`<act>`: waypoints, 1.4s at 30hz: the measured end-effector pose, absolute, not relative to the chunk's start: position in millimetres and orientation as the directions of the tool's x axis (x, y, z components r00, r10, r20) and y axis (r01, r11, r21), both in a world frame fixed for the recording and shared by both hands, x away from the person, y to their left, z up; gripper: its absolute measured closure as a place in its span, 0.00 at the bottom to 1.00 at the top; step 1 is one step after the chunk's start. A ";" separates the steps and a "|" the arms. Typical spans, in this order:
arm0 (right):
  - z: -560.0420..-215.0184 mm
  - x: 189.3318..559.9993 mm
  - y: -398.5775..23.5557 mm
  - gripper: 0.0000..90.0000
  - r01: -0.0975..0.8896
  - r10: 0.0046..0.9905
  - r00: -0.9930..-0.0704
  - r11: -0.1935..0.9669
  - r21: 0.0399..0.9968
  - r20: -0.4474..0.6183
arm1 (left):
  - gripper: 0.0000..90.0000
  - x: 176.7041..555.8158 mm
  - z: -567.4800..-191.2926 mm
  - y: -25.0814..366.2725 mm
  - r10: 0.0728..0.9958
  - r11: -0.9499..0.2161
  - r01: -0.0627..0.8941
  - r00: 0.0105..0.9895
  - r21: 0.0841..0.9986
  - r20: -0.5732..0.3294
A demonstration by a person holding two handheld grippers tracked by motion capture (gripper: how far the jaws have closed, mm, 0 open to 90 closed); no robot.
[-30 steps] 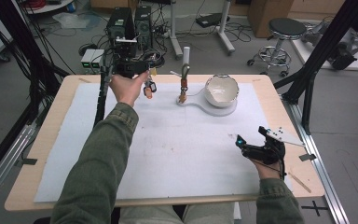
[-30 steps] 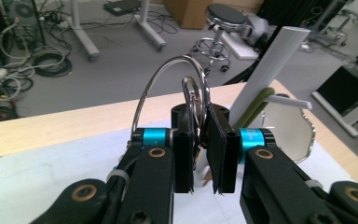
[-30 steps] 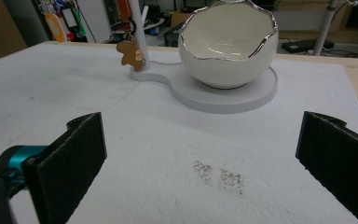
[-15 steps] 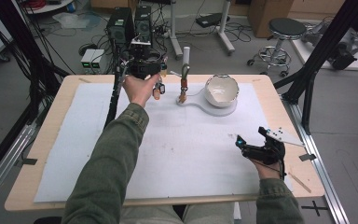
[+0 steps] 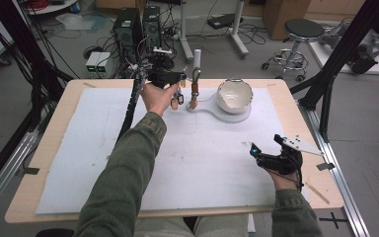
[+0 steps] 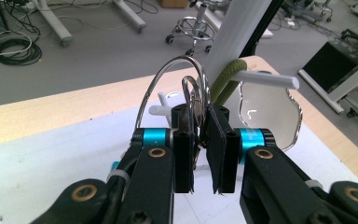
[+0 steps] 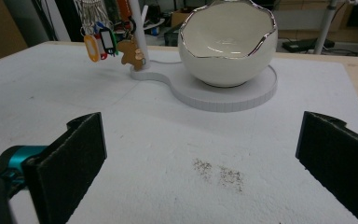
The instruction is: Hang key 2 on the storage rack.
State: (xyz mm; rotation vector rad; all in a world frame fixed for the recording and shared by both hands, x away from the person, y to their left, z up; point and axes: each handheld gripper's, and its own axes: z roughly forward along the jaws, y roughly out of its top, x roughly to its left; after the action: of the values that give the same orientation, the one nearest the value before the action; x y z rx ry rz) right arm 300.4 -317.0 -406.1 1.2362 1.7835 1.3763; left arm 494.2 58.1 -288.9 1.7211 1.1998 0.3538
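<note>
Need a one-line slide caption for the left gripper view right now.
Left gripper shut on a metal key ring, close to the white stand's peg, white bowl just behind.

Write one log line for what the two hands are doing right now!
left gripper: shut on key ring, beside white stand | right gripper: open, over mat | bowl: on stand base

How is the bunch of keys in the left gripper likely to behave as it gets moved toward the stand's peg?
The bunch of keys probably dangles and swings: tags hang loose below thin wire rings. The rings look smooth and may slip or pivot between the left gripper pads. It seems light.
</note>
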 end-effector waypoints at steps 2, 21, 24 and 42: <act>-406.1 300.5 -317.0 0.01 0.325 0.905 -0.415 0.046 0.945 0.098 | 0.90 494.1 -290.5 55.5 0.836 -0.056 0.559 0.479 0.827 -0.267; -406.7 300.3 -318.4 0.01 0.329 0.905 -0.412 0.042 0.944 0.104 | 0.90 501.8 -318.1 33.8 0.862 -0.205 0.604 0.484 0.770 -0.151; -406.5 300.1 -318.2 0.01 0.328 0.905 -0.413 0.043 0.944 0.103 | 0.90 501.8 -319.1 33.3 0.865 -0.218 0.609 0.483 0.763 -0.138; -406.8 300.5 -318.0 0.01 0.330 0.905 -0.412 0.041 0.943 0.105 | 0.44 498.0 -327.5 67.3 0.858 -0.058 0.595 0.440 0.802 -0.264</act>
State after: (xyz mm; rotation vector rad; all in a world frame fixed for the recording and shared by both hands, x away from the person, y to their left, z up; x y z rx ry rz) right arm 300.5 -318.0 -406.8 1.2450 1.7827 1.3781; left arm 498.0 67.3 -327.5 1.7556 1.2545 0.3526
